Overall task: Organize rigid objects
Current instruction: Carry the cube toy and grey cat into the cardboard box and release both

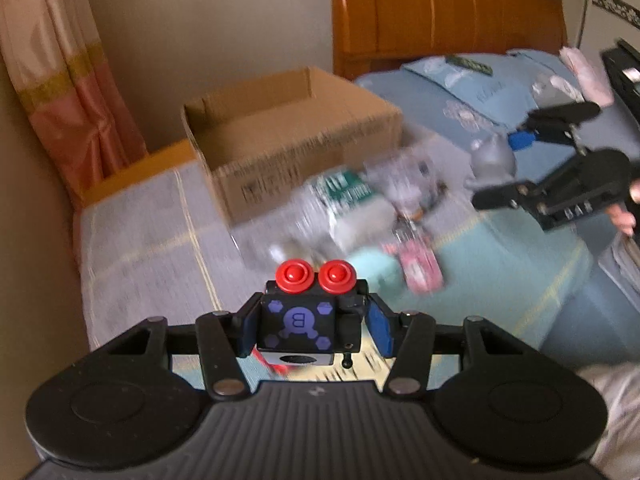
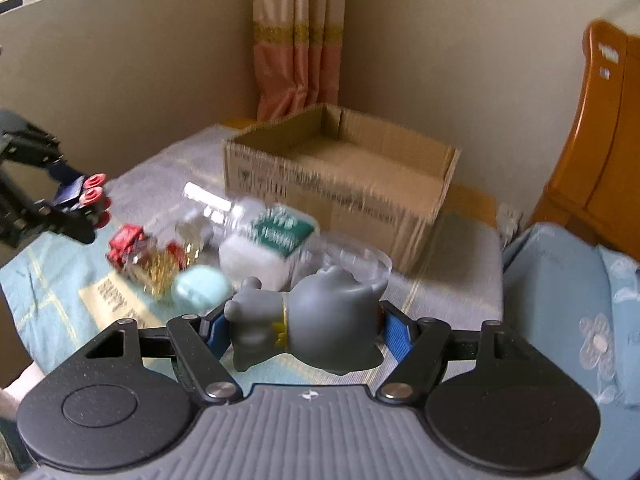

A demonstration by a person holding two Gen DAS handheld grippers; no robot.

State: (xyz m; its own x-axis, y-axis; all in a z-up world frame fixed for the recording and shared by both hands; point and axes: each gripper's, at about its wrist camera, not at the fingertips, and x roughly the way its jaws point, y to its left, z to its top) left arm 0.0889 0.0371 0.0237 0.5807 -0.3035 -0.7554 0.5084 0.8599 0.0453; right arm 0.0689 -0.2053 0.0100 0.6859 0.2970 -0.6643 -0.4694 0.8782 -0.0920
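My left gripper (image 1: 312, 330) is shut on a black toy block (image 1: 296, 326) with purple marks and two red round knobs, held above the bed. It also shows in the right wrist view (image 2: 82, 204) at the far left. My right gripper (image 2: 302, 330) is shut on a grey rubber animal figure (image 2: 312, 320). In the left wrist view that figure (image 1: 492, 158) and the right gripper (image 1: 516, 164) hang at the right. An open cardboard box (image 1: 288, 132) (image 2: 340, 168) stands on the bed behind a pile of objects.
The pile holds a clear plastic bottle with a green label (image 2: 276, 236), a red toy (image 2: 128, 244), a pale teal round thing (image 2: 200, 288) and a pink packet (image 1: 420, 264). A wooden headboard (image 1: 440, 12), blue pillows (image 1: 480, 88), a wall and a curtain (image 2: 296, 40) surround the bed.
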